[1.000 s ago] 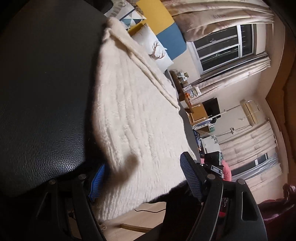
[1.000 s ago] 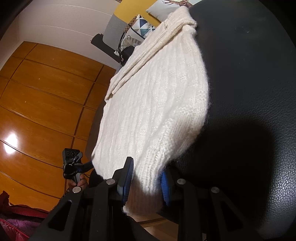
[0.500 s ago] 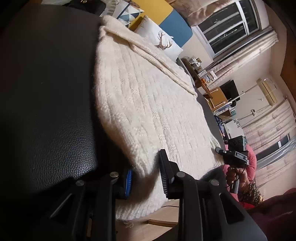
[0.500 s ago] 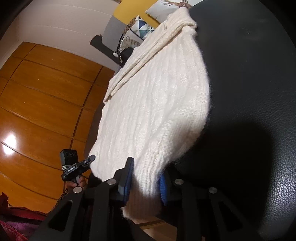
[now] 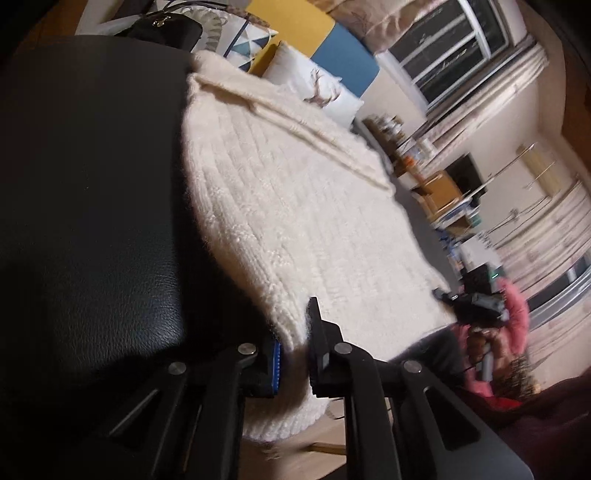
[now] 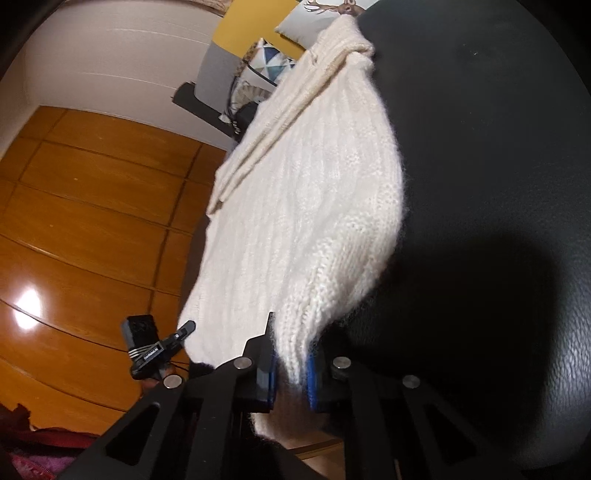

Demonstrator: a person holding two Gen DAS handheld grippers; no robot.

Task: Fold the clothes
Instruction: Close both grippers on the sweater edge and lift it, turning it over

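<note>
Cream ribbed sweater (image 5: 295,229) flat on black leather

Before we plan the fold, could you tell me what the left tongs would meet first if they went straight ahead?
The left tongs already pinch the cream sweater; straight on, they would likely just ride along its knit.

Black leather surface (image 5: 92,221) fills the near side. Far off, patterned cushions (image 5: 317,92) lean on a yellow-and-blue headboard (image 5: 295,26); curtained windows (image 5: 461,48) right, glossy wood panels (image 6: 74,221) left.
</note>
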